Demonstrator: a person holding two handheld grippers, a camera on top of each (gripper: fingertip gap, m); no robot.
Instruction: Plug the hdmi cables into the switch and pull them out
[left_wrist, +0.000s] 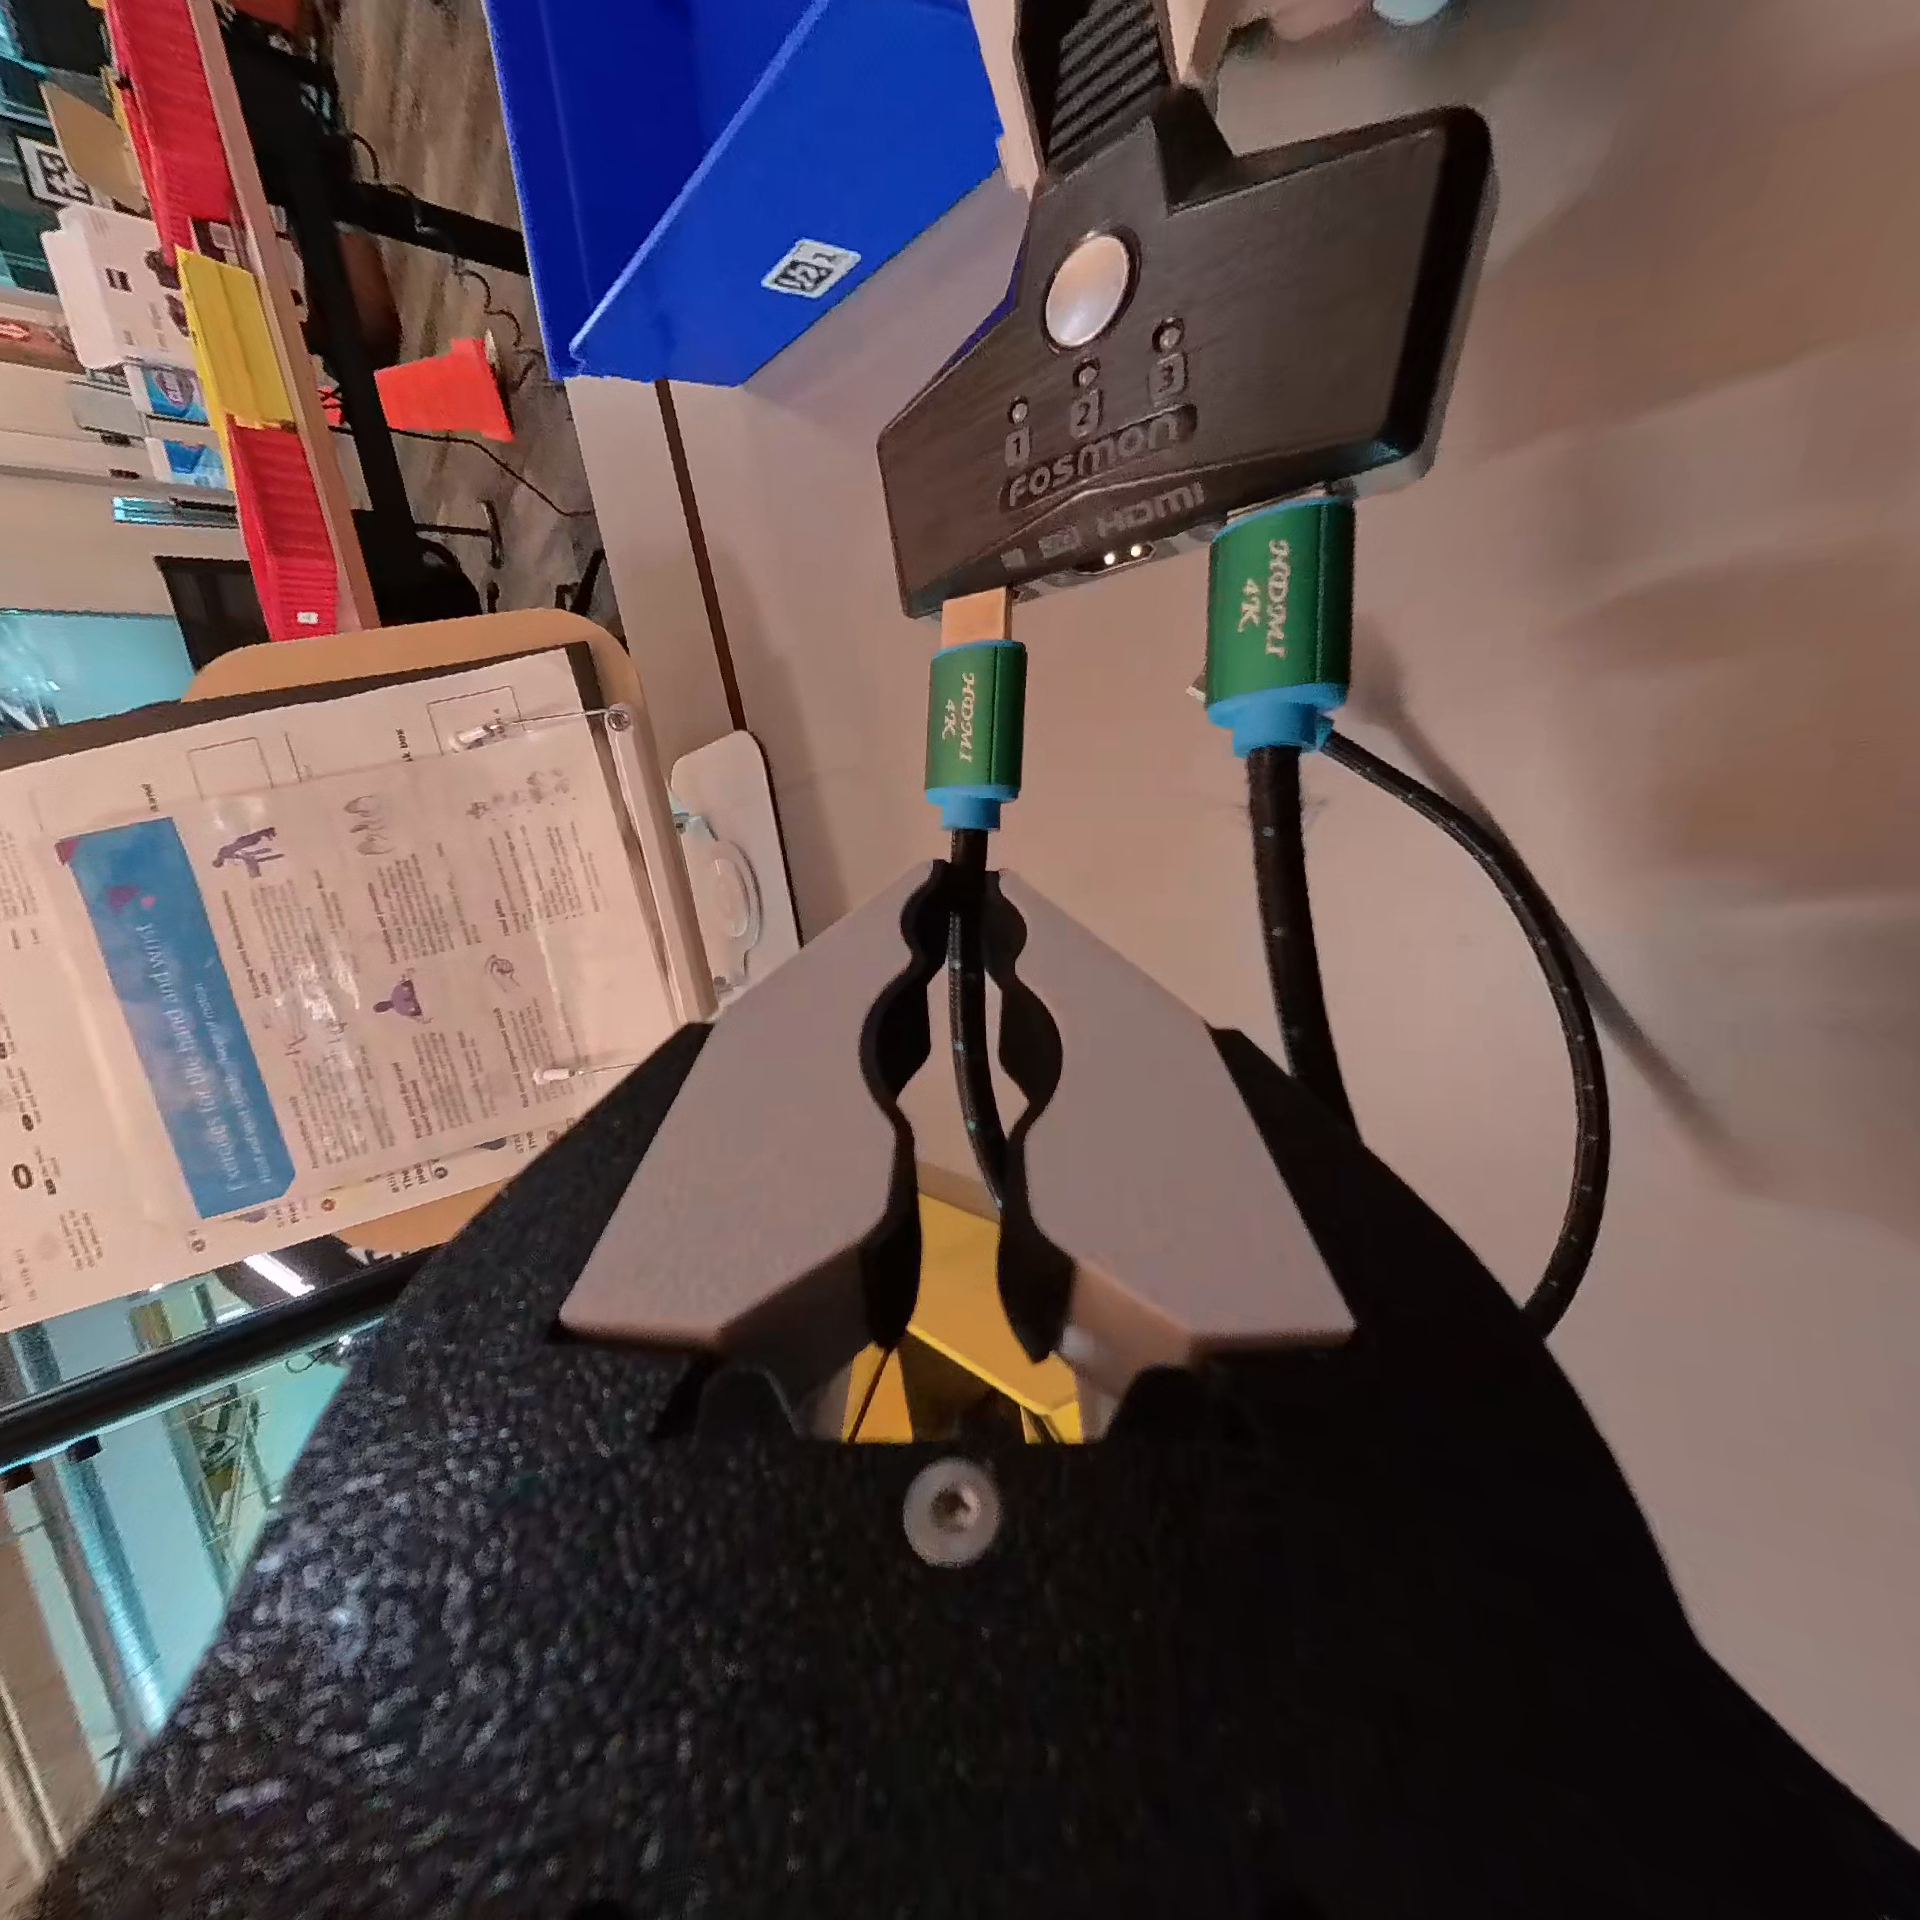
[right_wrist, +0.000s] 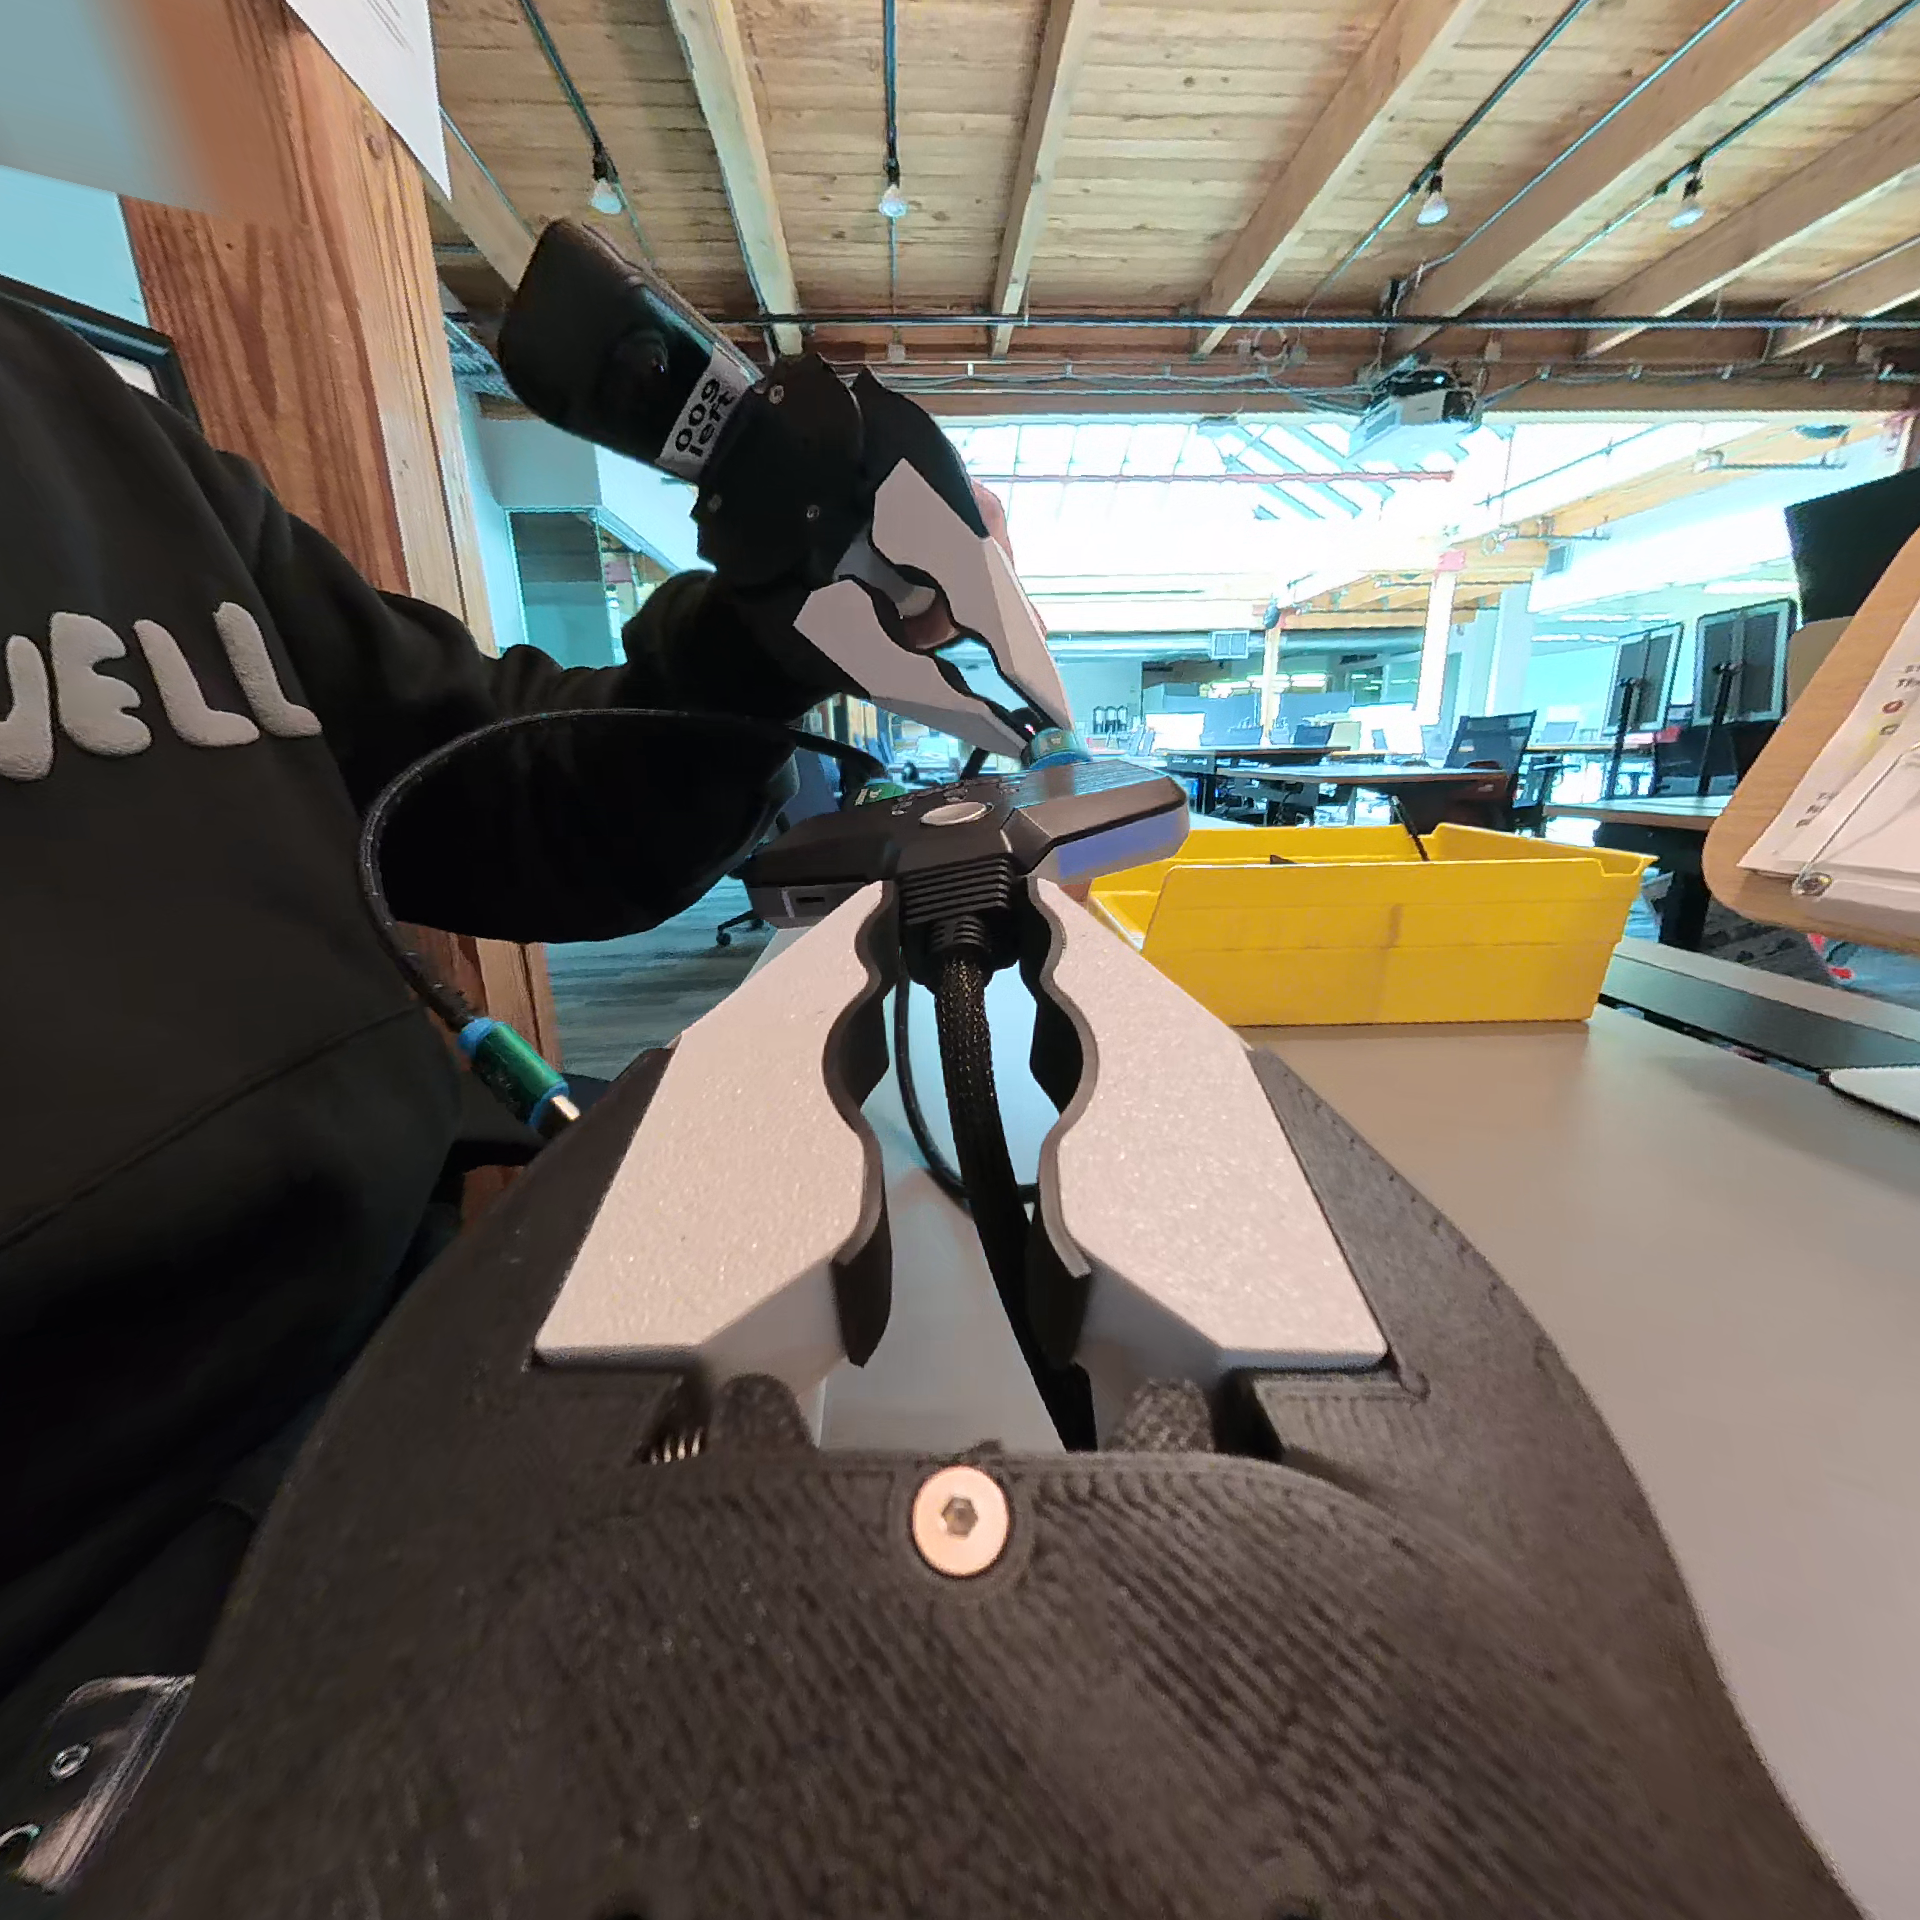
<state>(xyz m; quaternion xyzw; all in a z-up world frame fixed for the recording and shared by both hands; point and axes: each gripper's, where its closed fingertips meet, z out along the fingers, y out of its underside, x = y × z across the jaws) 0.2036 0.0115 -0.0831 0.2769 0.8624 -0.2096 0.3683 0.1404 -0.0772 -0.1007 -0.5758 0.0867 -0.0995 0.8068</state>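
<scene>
Your left hand-held gripper (left_wrist: 971, 883) pinches the cable (left_wrist: 971, 997) just behind its half-inserted green plug (left_wrist: 975, 727). Your right hand-held gripper (right_wrist: 961, 914) clamps the switch (right_wrist: 977, 826) tail; ports hidden there.

Our left gripper (left_wrist: 966, 894) pinches a cable between its fingertips, angled downward from above, while our right gripper (right_wrist: 961, 914) reaches level and forward, its fingers clamped on the switch's ribbed neck.
</scene>
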